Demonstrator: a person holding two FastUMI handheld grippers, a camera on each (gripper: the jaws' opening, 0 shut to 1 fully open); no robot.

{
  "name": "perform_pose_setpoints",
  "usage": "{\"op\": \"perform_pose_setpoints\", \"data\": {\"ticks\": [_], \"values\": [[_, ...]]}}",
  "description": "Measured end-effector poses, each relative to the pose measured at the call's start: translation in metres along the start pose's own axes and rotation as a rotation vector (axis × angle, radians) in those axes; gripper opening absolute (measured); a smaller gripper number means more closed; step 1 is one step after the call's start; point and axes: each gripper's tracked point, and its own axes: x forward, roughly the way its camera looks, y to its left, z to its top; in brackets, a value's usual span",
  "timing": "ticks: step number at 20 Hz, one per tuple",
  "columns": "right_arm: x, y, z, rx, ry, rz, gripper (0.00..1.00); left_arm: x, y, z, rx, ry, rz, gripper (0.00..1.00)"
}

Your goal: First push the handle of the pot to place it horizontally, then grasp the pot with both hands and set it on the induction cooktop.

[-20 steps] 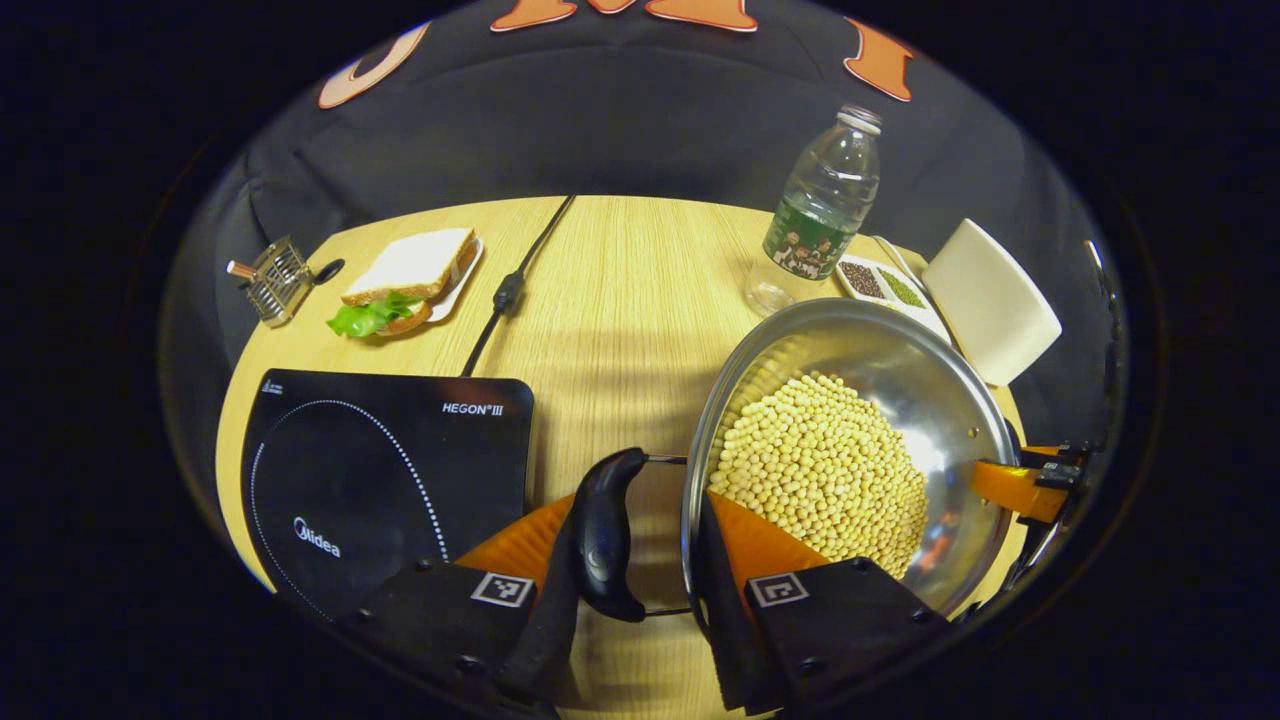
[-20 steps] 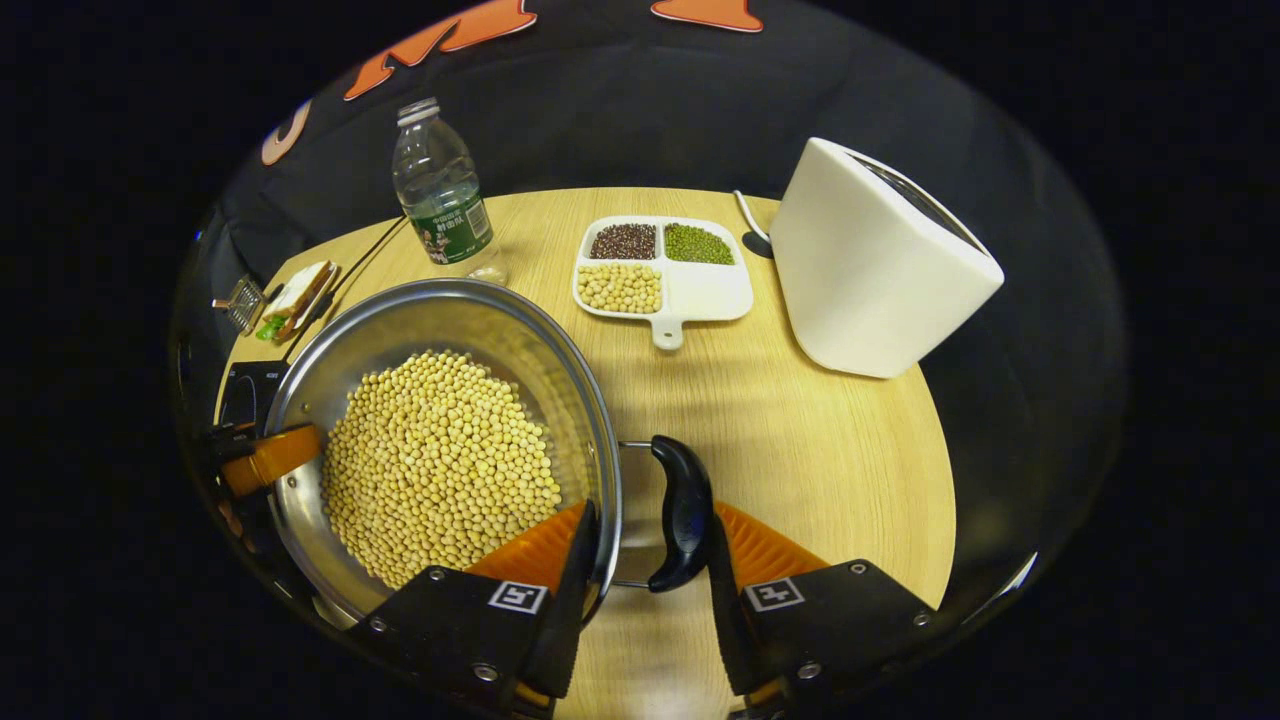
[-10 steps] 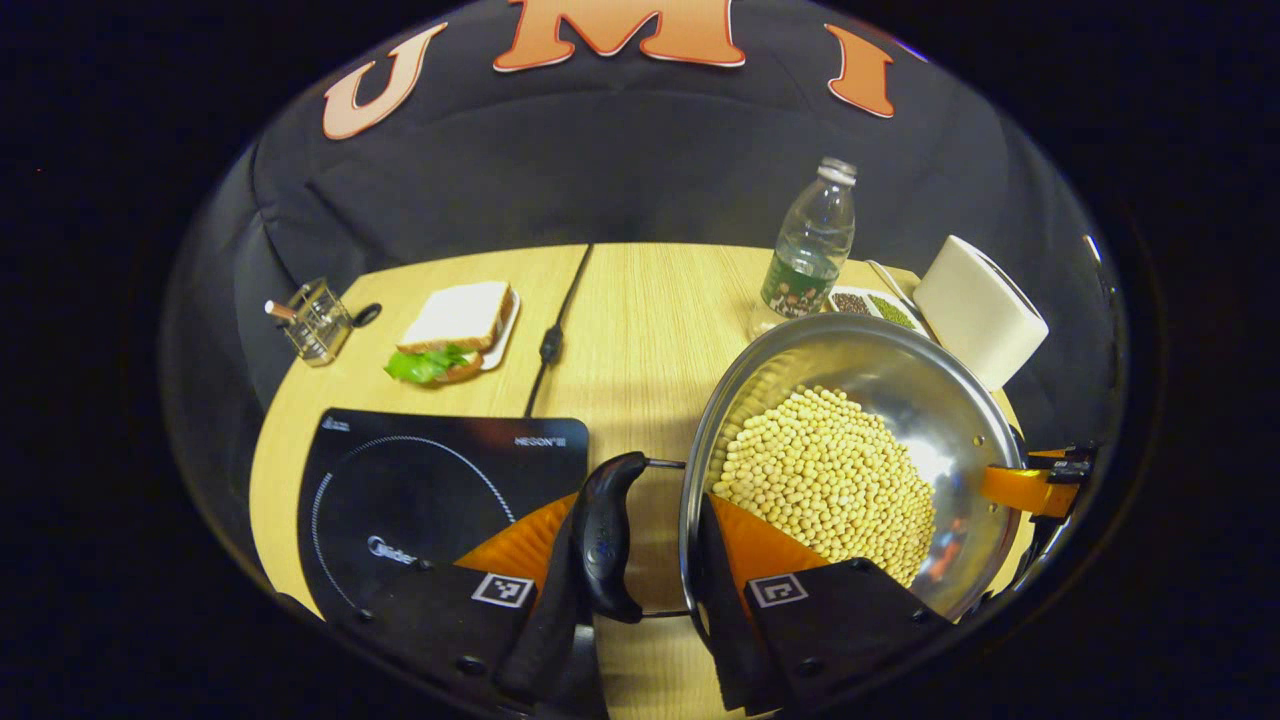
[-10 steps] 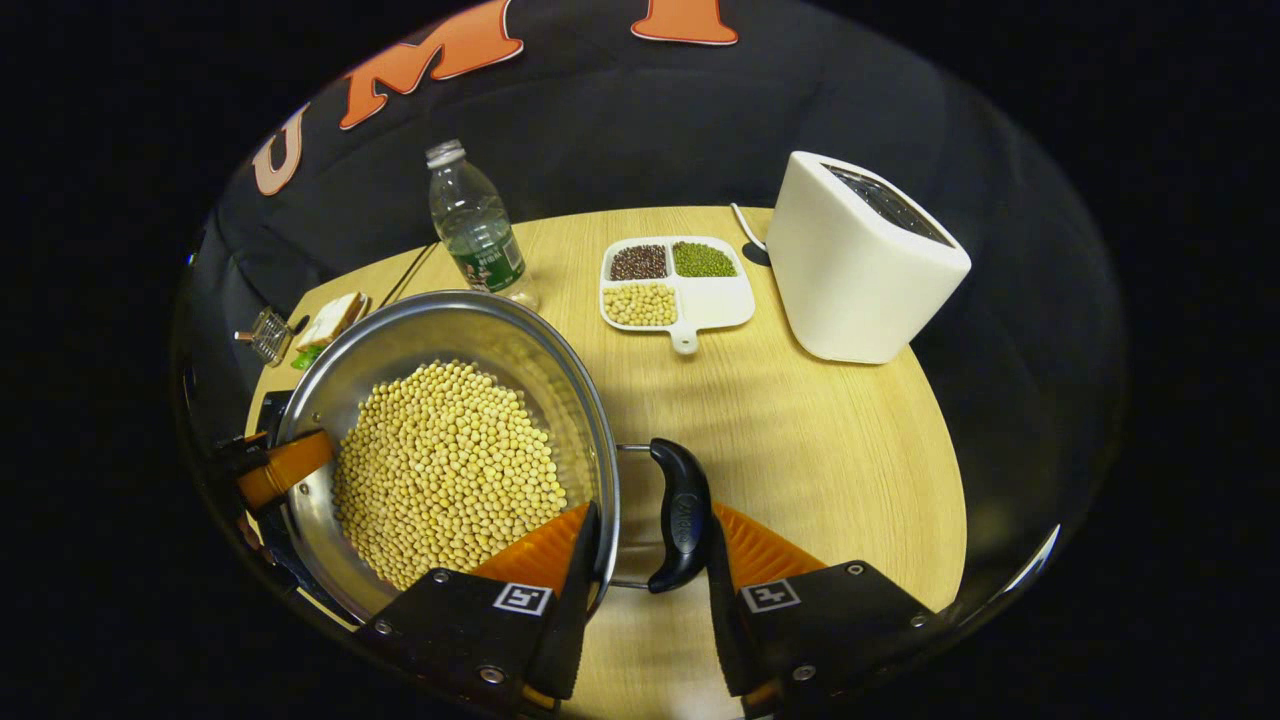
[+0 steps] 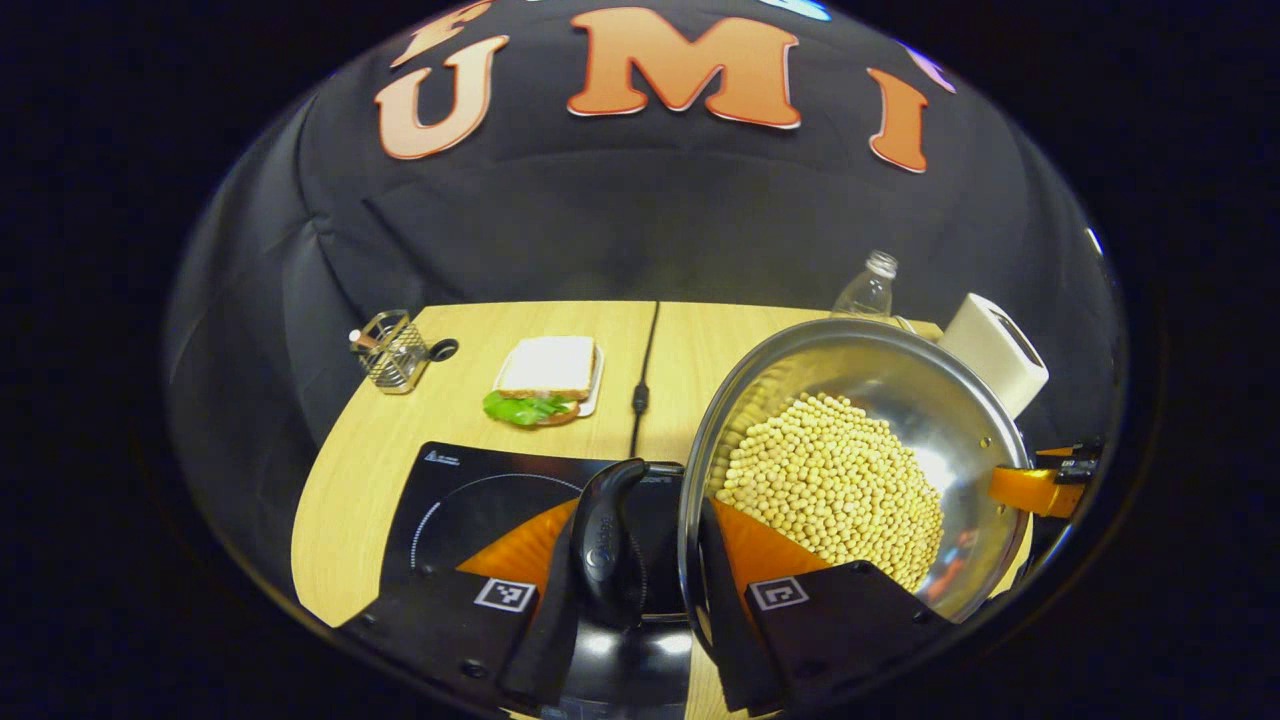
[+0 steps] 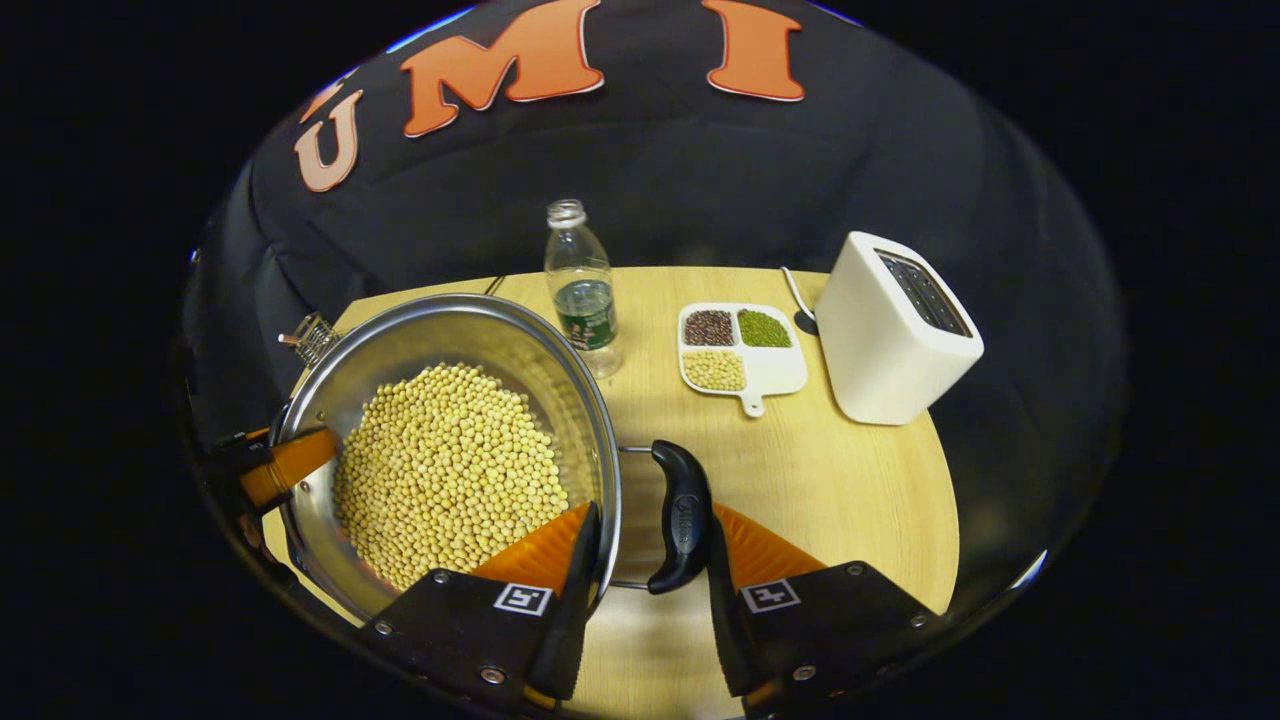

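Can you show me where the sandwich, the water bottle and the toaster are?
sandwich (image 5: 547, 366), left gripper view, top bread slice.
water bottle (image 6: 582, 290), right gripper view, middle of its body.
toaster (image 6: 885, 350), right gripper view, white front side.

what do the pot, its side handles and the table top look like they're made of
Round silver pot: likely polished stainless steel, mirror-bright inner wall. Black curved side handle: probably moulded plastic, faint sheen, on thin wire brackets. Light tan table: wood or wood-look laminate, with fine straight grain lines.
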Motion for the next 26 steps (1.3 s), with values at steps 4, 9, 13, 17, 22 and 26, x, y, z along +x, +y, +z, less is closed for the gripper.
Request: {"op": "perform_pose_setpoints", "data": {"ticks": [4, 9, 13, 17, 22, 26], "values": [[0.002, -0.001, 0.004, -0.024, -0.012, 0.039, 0.54, -0.042, 0.011, 0.020, -0.032, -0.029, 0.048, 0.63], [0.003, -0.004, 0.007, -0.051, -0.012, 0.075, 0.54, -0.082, 0.028, 0.036, -0.073, -0.030, 0.085, 0.64], [0.003, -0.007, 0.009, -0.045, -0.002, 0.096, 0.54, -0.080, 0.022, 0.032, -0.080, -0.034, 0.104, 0.62], [0.003, -0.007, 0.008, -0.028, 0.010, 0.105, 0.54, -0.078, 0.018, 0.033, -0.079, -0.030, 0.114, 0.63], [0.002, -0.007, 0.011, -0.029, 0.011, 0.088, 0.54, -0.077, 0.021, 0.033, -0.096, -0.013, 0.106, 0.64], [0.001, -0.006, 0.010, -0.017, 0.030, 0.086, 0.54, -0.075, 0.020, 0.032, -0.095, 0.000, 0.103, 0.64]]}}
